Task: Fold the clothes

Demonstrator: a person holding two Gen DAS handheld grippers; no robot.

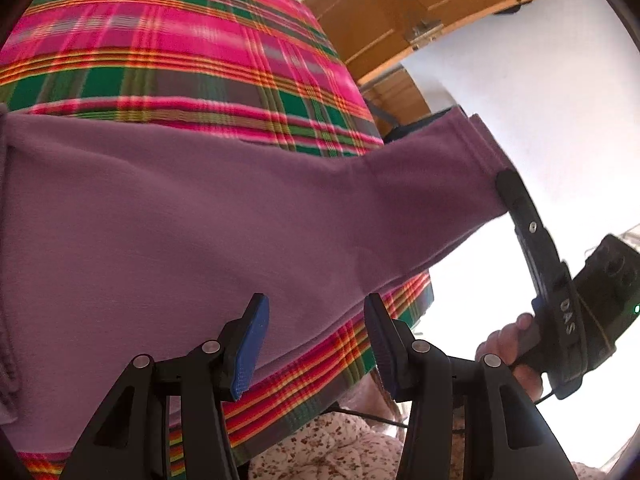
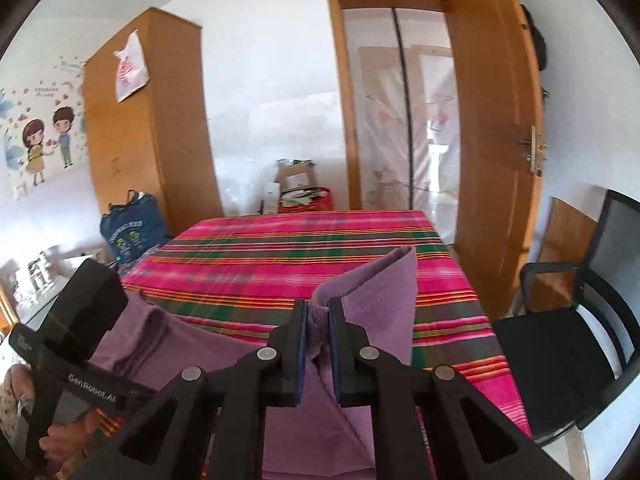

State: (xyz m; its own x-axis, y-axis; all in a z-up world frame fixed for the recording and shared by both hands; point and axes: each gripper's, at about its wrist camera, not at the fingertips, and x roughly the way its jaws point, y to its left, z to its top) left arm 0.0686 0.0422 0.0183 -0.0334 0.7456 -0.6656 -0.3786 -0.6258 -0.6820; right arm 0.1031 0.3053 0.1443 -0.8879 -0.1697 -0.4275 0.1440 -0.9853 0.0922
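On a bed spread with a pink, green and orange plaid cotton cover (image 2: 280, 248), a soft purple knit garment (image 1: 160, 216) lies partly flat and partly lifted during a folding job in a bedroom with a wooden wardrobe (image 2: 152, 120) and an open wooden door (image 2: 492, 128). A person holds a two-finger tool in each hand. The right gripper (image 2: 318, 344) has its blue-padded jaws drawn nearly together on a bunched end of the purple cloth, which appears to be a sleeve or leg cuff; the fabric stands up above the jaws in a loose cone and trails down toward the bed. Seen from the left wrist camera, that same tool's black fingers (image 1: 520, 208) meet the hemmed end of the sleeve, raised clear of the plaid cover, while a hand (image 1: 508, 352) grips the handle below. The left gripper (image 1: 316, 340) hovers with its jaws standing well apart and nothing between them, just over the near edge of the garment's body. A black chair (image 2: 568, 344) sits beside the bed.

The garment looks light, limp and thick enough to crease softly; it sags between supports and should not slip readily from the ribbed pads. Judging by its drape, a pinch on a hem or seam, where layers are doubled, would likely hold best, and a second hold on the body's near edge would keep the rest from dragging as the raised end is carried over.
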